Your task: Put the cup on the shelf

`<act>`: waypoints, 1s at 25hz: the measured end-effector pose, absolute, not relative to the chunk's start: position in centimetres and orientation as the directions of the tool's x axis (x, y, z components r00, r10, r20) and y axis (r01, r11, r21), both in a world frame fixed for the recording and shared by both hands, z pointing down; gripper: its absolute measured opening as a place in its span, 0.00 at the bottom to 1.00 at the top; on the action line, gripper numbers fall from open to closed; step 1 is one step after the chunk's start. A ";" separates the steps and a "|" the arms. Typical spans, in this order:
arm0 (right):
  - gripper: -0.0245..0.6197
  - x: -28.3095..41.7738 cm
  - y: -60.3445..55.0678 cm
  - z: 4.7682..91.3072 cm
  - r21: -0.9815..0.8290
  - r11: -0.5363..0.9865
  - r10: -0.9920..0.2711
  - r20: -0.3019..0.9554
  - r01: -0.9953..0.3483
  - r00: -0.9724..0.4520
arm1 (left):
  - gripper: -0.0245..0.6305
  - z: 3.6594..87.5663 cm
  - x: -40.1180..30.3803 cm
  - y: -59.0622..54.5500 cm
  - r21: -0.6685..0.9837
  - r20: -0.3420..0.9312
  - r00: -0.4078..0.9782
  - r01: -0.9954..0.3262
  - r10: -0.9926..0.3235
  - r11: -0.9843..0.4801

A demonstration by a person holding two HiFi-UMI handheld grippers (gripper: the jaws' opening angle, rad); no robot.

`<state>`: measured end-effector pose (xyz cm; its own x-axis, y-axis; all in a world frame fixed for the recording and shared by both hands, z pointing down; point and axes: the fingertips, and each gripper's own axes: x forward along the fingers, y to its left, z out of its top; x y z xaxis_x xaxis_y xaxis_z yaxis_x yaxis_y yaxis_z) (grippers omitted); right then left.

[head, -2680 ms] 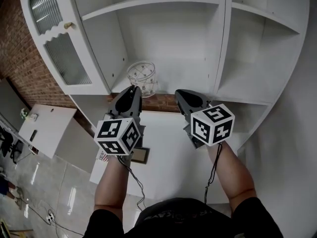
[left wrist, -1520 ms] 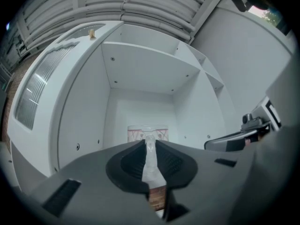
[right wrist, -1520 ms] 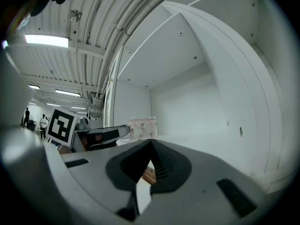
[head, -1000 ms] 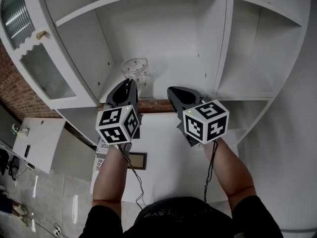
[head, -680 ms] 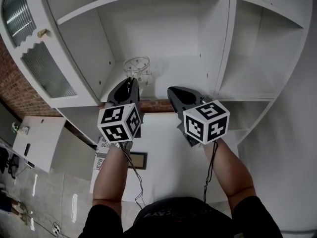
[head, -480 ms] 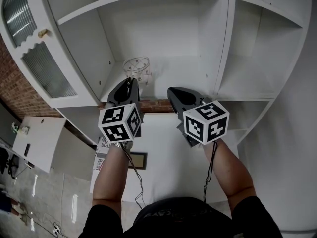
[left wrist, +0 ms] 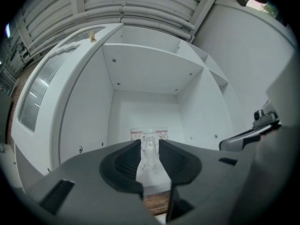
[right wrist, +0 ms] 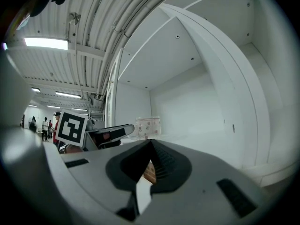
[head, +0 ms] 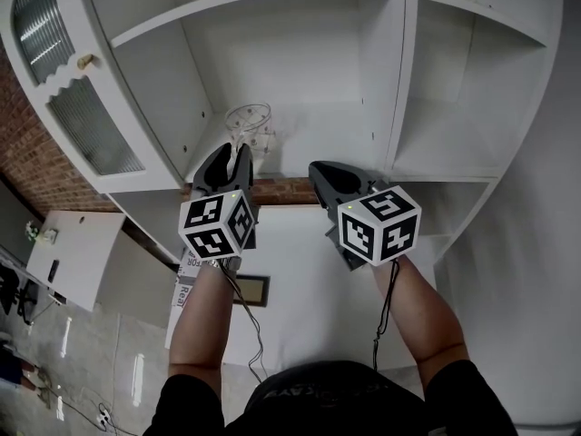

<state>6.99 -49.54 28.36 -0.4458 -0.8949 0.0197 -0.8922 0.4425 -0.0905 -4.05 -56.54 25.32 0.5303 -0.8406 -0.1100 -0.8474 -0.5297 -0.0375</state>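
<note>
The left gripper [head: 239, 149] has just spread its jaws, freeing the glass cup [head: 251, 121] by its handle [left wrist: 149, 146] on the white shelf [head: 327, 139]. The right gripper [right wrist: 151, 142] is clenched, empty.

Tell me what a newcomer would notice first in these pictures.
The clear glass cup standing alone on the white cabinet's shelf draws the eye first. The left gripper sits right in front of it; its jaws have just been opening, with the cup's handle between them. The black-and-white marker cube on the right gripper stands out too.
</note>
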 end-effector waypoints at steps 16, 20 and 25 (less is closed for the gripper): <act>0.04 7.9 -44.0 28.7 -0.098 0.537 -0.841 0.020 -0.838 -0.541 | 0.17 26.9 -4.6 -48.0 -0.038 -0.069 0.433 -0.901 -0.899 -0.432; 0.04 8.1 -42.2 29.3 -0.103 0.568 -0.819 0.031 -0.817 -0.573 | 0.10 27.7 -4.7 -45.1 -0.029 -0.062 0.395 -0.919 -0.917 -0.394; 0.04 7.7 -39.8 30.7 -0.112 0.613 -0.783 0.048 -0.782 -0.620 | 0.06 29.3 -5.0 -41.3 -0.014 -0.040 0.352 -0.936 -0.935 -0.352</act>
<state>7.70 -39.80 30.68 -0.6204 -0.7828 0.0479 -0.7821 0.6130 -0.1119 -4.97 -41.34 29.34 0.3524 -0.9350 -0.0400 -0.9358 -0.3521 -0.0135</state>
